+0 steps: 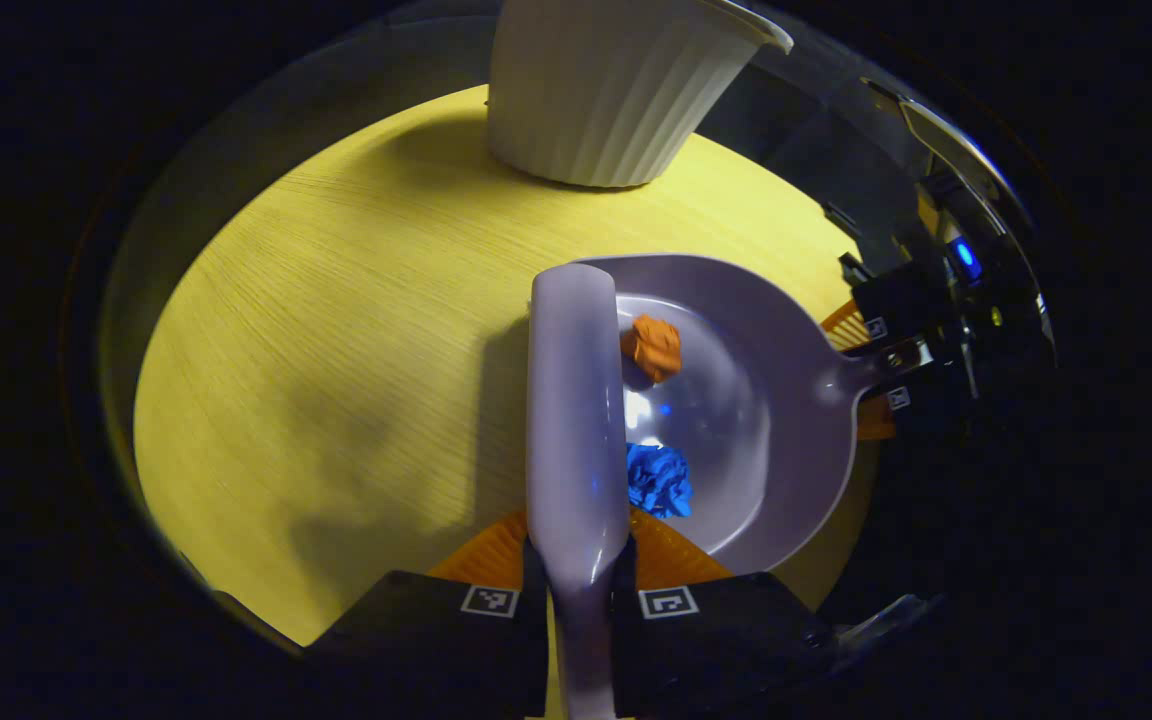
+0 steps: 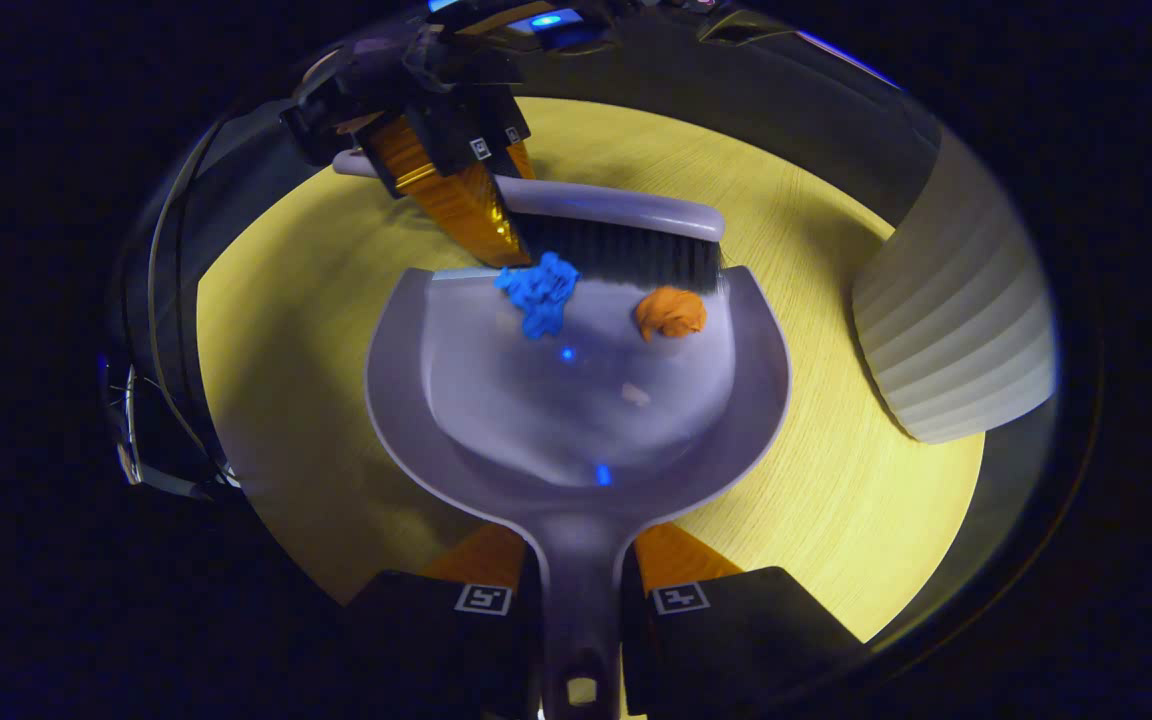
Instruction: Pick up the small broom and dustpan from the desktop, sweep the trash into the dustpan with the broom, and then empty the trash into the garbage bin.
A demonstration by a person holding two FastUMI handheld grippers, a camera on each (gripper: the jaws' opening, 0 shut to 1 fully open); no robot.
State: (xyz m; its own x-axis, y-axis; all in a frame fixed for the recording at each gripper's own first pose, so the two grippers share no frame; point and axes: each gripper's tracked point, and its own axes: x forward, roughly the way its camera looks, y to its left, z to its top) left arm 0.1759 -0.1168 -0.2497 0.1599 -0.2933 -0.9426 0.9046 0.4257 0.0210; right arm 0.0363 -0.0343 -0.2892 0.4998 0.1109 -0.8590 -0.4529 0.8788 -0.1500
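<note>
Left gripper [image 1: 576, 590] is pinching the broom [image 1: 576, 400] handle; right gripper [image 2: 581, 590] is clamping the dustpan [image 2: 576, 400] handle. Broom bristles are sitting at the pan's front lip. Two scraps are lying inside: one blue wad [image 2: 539, 290], one orange wad [image 2: 669, 312]. One ribbed bin [image 2: 956, 330] is standing nearby, apparently apart; bare tabletop [image 1: 336, 350] is lying left.

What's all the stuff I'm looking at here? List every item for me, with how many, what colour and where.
Dustpan: one, lilac-grey, flat on the table, its handle held by the right tool.
Small broom: one, lilac-grey with dark bristles, at the dustpan's front lip.
Blue paper wad: one, inside the dustpan by the bristles.
Orange paper wad: one, inside the dustpan near the blue one.
Garbage bin: one, white, ribbed, standing on the table beyond the dustpan.
Table: one, yellow wood grain.
Left tool: one, clamped on the broom's handle.
Right tool: one, clamped on the dustpan's handle.
</note>
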